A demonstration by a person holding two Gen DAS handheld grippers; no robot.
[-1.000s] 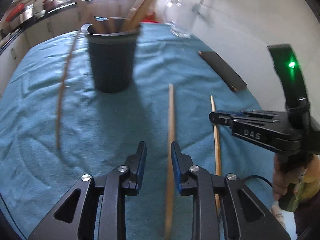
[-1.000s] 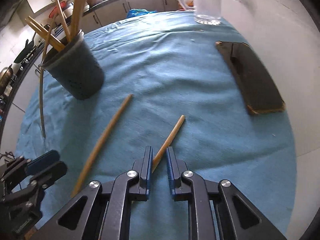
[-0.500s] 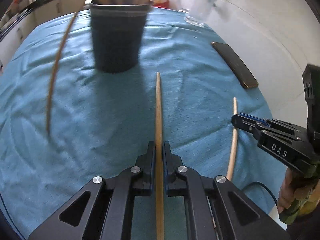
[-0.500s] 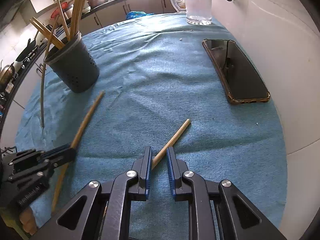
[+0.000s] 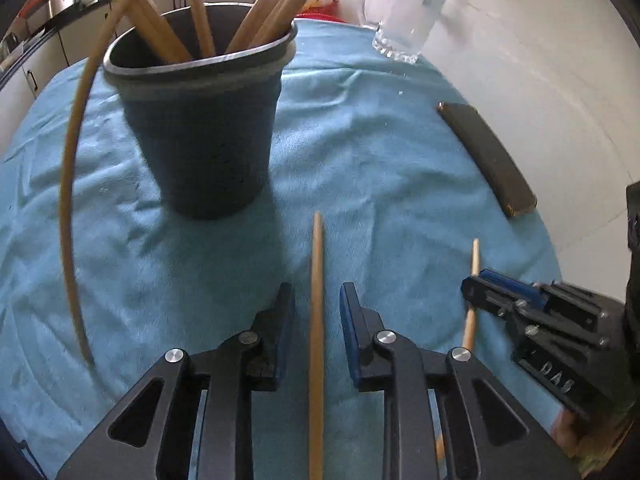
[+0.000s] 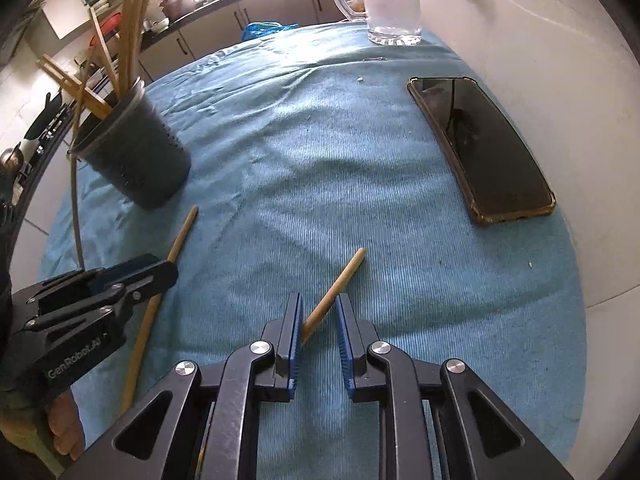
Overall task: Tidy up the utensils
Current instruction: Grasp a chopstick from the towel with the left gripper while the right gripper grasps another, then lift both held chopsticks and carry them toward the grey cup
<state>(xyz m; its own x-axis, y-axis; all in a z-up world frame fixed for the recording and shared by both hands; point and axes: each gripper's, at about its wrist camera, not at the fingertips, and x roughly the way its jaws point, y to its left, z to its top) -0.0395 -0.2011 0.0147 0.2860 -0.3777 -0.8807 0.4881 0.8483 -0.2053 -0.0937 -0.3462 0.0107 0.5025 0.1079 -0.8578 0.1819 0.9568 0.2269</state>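
A dark utensil holder (image 5: 204, 128) with several wooden sticks stands on the blue cloth; it also shows in the right wrist view (image 6: 134, 160). My left gripper (image 5: 316, 308) is open, its jaws on either side of a long wooden stick (image 5: 317, 280) that lies on the cloth without touching them. That stick also shows in the right wrist view (image 6: 160, 292). My right gripper (image 6: 318, 316) is open around a shorter wooden stick (image 6: 340, 284) that lies slanted between its jaws. The right gripper shows in the left wrist view (image 5: 480, 286), with the shorter stick (image 5: 474, 272) under it.
A black phone (image 6: 480, 144) lies at the right of the cloth, near the white wall. A glass mug (image 6: 384, 4) stands at the far edge. A long thin bent cane (image 5: 70, 200) arcs from the holder down to the cloth on the left.
My left gripper was shut on the long stick half a second ago; now its jaws are open. It has moved closer to the holder. My right gripper has opened wider around the shorter stick.
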